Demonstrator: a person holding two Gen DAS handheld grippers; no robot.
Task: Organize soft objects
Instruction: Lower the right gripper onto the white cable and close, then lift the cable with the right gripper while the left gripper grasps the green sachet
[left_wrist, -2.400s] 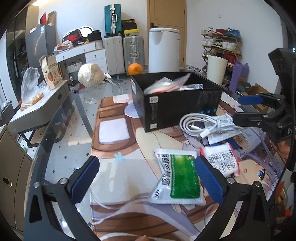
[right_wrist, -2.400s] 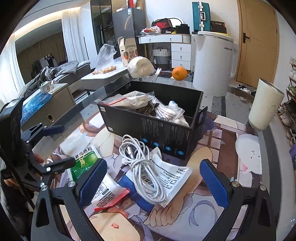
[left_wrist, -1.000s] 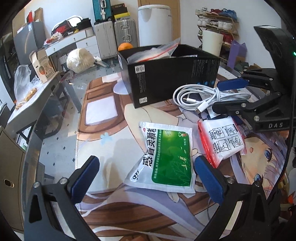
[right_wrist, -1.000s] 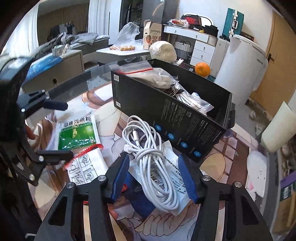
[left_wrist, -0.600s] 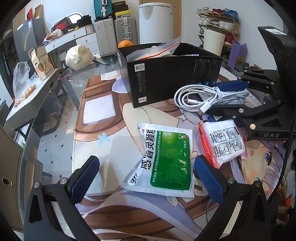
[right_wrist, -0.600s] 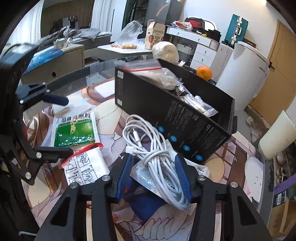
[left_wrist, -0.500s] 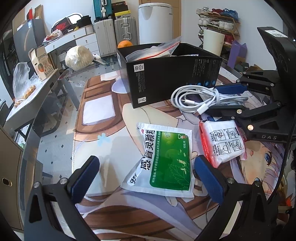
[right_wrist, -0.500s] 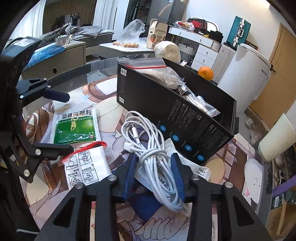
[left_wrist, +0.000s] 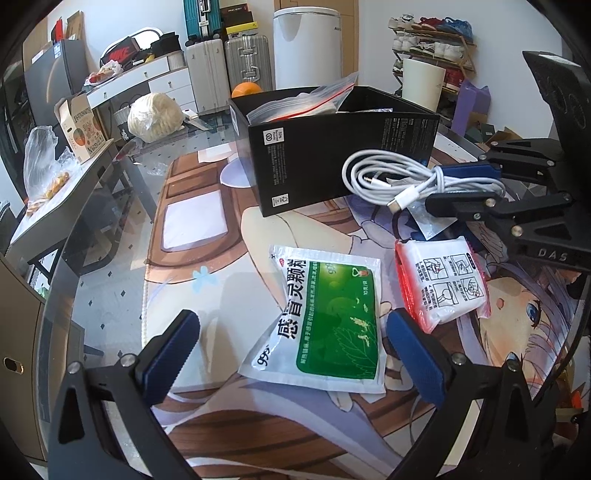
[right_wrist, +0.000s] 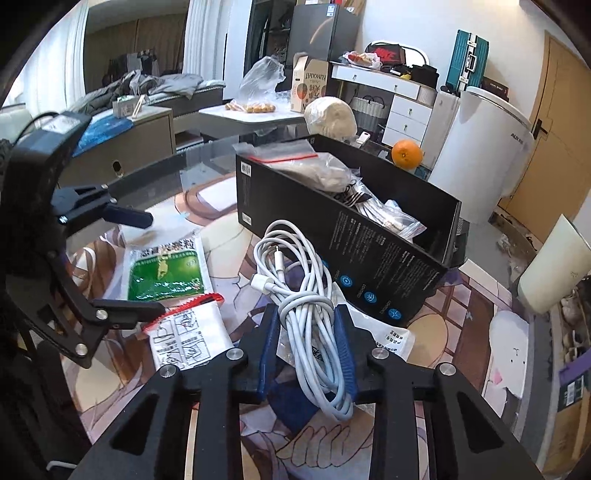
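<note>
Looking along the left gripper (left_wrist: 291, 356), I see its jaws wide apart and only just starting to close, nothing between the pads; the green sachet (left_wrist: 328, 325) lies flat on the mat (left_wrist: 192, 266) right ahead of them, with "999" and Chinese characters readable on it. Beside it sits a white pack (left_wrist: 443, 280) with red edge and four instruction drawings. The black box (left_wrist: 332, 155) toward the mat's far edge already holds a zip bag (left_wrist: 303, 103), so sorting is part done, I'd say. "DAS" shows on the other tool.

From the right gripper (right_wrist: 308, 350), the jaws are closing on the white cable (right_wrist: 310, 295), pads pressing its bundle, just short of the box (right_wrist: 369, 251). Cable, sachet, pack and a printed bag (right_wrist: 388, 339) under the cable remain outside. A carton behind reads "kumquat".
</note>
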